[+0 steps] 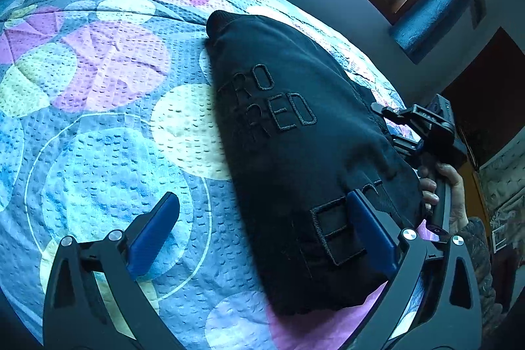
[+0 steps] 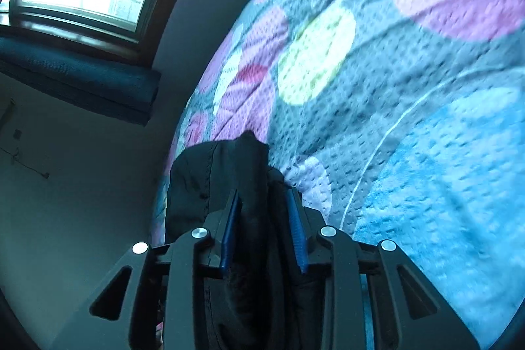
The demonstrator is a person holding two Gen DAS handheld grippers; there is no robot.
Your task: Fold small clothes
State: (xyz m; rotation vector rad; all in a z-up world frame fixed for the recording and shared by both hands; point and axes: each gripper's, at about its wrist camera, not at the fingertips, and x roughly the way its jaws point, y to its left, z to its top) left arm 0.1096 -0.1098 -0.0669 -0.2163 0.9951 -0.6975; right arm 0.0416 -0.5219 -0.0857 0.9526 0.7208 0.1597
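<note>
The black garment (image 1: 295,127) lies bunched on the patterned bedspread (image 1: 98,127), soft, limp and light, so it will sag wherever unsupported. The right gripper (image 2: 264,218) pinches a thick fold at its edge; the left gripper (image 1: 262,228) hangs wide, holding nothing. Best hold: hem or corners.

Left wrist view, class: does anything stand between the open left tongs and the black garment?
Nothing visible does. The left tongs stand wide open, directly over the black garment on the bedspread; the right tongs already grip its far edge.
</note>
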